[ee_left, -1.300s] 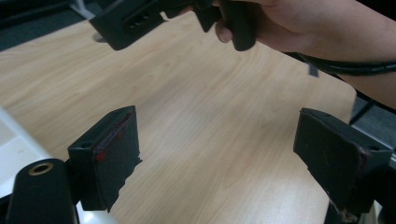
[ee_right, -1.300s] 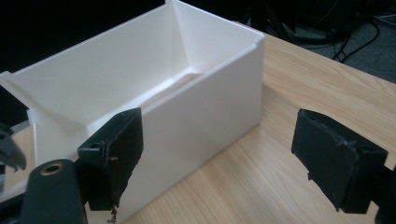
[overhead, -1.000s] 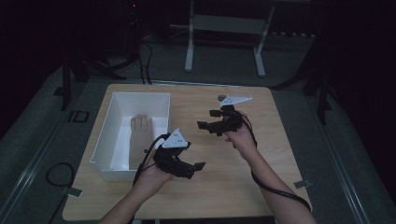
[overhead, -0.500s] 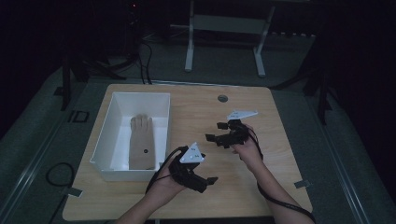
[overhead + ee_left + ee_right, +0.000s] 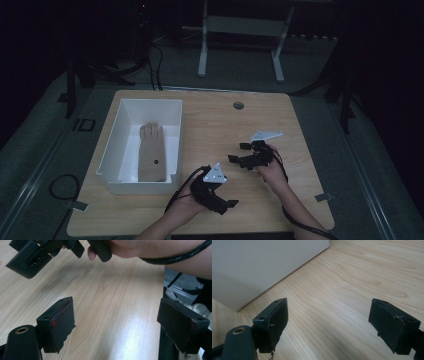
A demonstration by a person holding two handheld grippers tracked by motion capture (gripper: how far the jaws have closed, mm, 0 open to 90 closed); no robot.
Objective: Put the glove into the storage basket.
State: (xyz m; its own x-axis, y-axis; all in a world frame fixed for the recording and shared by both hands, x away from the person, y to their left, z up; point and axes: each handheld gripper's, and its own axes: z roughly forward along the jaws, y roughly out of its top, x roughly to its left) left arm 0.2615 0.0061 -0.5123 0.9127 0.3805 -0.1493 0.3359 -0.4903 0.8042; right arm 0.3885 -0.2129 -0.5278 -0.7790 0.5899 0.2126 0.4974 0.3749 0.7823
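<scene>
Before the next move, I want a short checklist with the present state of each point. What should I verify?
1. Left gripper jaws open, nothing between them: ok.
2. Right gripper jaws open, nothing between them: ok.
3. Tan glove lies flat inside the white bin: ok.
4. Grippers apart from each other above the table: ok.
5. Glove's material or stiffness: cannot tell.

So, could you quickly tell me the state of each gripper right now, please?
Left gripper: open, nothing between its jaws, over bare table.
Right gripper: open, nothing between its jaws, facing the white bin.
</scene>
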